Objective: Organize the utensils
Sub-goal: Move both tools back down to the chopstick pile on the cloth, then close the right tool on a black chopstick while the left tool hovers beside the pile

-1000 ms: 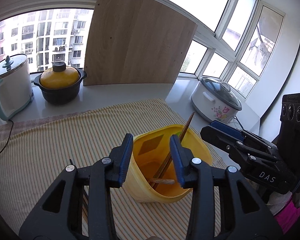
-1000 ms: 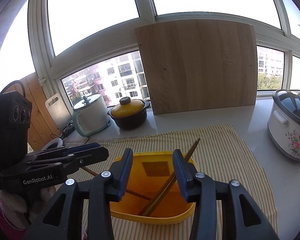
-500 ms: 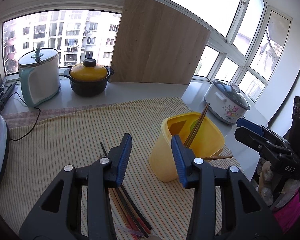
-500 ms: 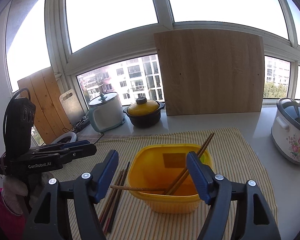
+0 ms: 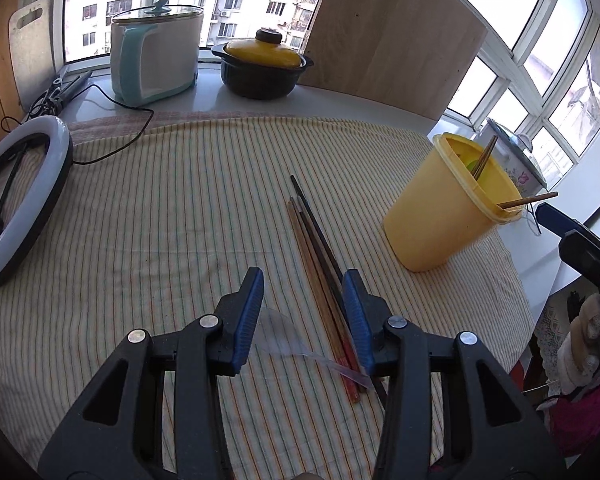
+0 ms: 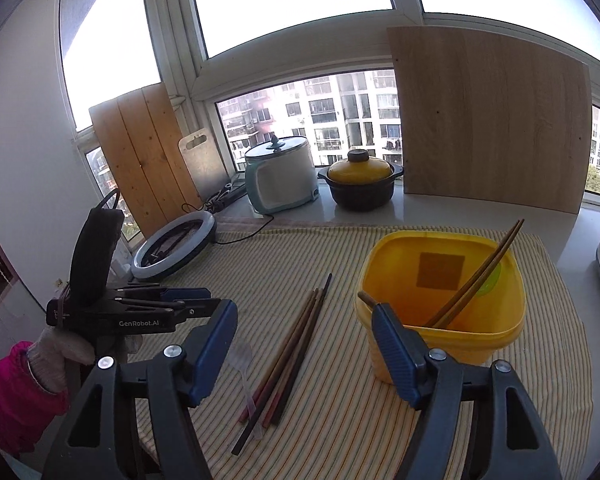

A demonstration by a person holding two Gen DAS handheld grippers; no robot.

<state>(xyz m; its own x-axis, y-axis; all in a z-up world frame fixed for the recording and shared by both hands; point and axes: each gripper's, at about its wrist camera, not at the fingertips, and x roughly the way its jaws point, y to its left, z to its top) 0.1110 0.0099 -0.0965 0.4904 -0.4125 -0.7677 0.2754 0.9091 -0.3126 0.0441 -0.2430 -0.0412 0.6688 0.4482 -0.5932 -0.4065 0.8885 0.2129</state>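
Yellow tub [image 6: 444,304] upright on the striped cloth [image 5: 160,208], taken here as the landmark. Inside the tub, a pair of brown chopsticks [image 6: 480,276] leaning against the far right corner of the rim, tips down at the bottom; one more chopstick [image 5: 528,200] lying across the near rim and poking out over the edge. Just left of the tub, flat on the cloth and apart from it, a bundle of loose chopsticks [image 5: 320,272], brown, reddish and black, roughly parallel, running away from the cameras. Touching the near end of that bundle, on the side away from the tub, a clear plastic spoon [image 5: 284,338], hard to make out against the stripes. Left gripper [image 5: 304,316] poised low over the near part of the bundle, left of the tub, jaws partway apart with nothing pressed between the pads, its right finger overlapping the chopsticks in its own view; contact with them impossible to judge. Right gripper [image 6: 304,340] in front of the tub, jaws wide but closing, empty, right pad over the tub's near left corner. Beyond the tub by the window, a yellow-lidded black pot [image 6: 360,180] and a white-and-teal cooker [image 6: 280,180]; far left of the tub, a ring light [image 5: 16,200] flat at the cloth's edge.
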